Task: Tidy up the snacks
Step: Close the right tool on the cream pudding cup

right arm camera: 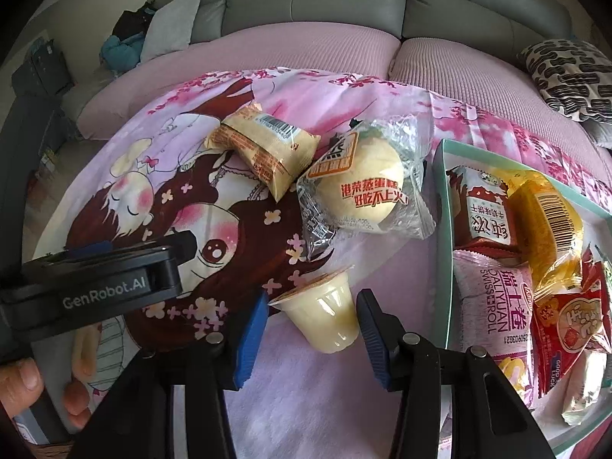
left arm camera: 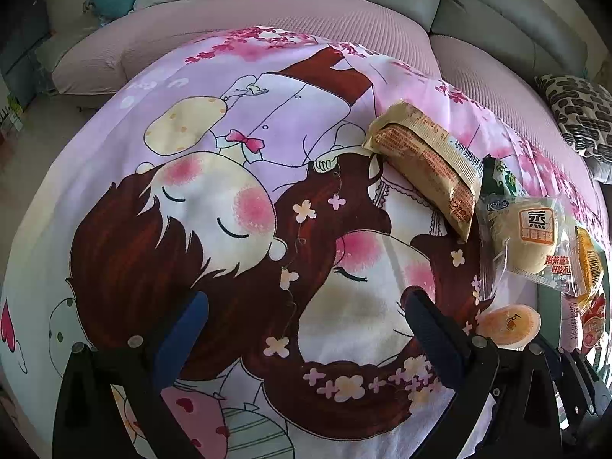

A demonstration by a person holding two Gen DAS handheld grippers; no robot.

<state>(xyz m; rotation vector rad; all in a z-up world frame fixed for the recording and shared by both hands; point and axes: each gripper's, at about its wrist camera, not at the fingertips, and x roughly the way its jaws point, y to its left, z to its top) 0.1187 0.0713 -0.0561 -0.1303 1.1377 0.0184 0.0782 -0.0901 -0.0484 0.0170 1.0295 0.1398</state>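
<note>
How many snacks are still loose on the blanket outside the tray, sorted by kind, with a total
Jelly cup, lying on its side between the open right gripper fingers: 1
Clear-wrapped steamed cake: 1
Tan-wrapped cake: 1
Total outside the tray: 3
The left gripper is open and empty.

- Pink cartoon-printed cloth (left arm camera: 237,206) with two blushing faces, spread flat.
- Pink ribbed sofa cushion (right arm camera: 306,53) behind it.
- Grey leather sofa back (right arm camera: 313,0).
- Black-and-white patterned pillow (right arm camera: 570,80), far right.
- Teal crumpled fabric (right arm camera: 118,51), far left.
</note>
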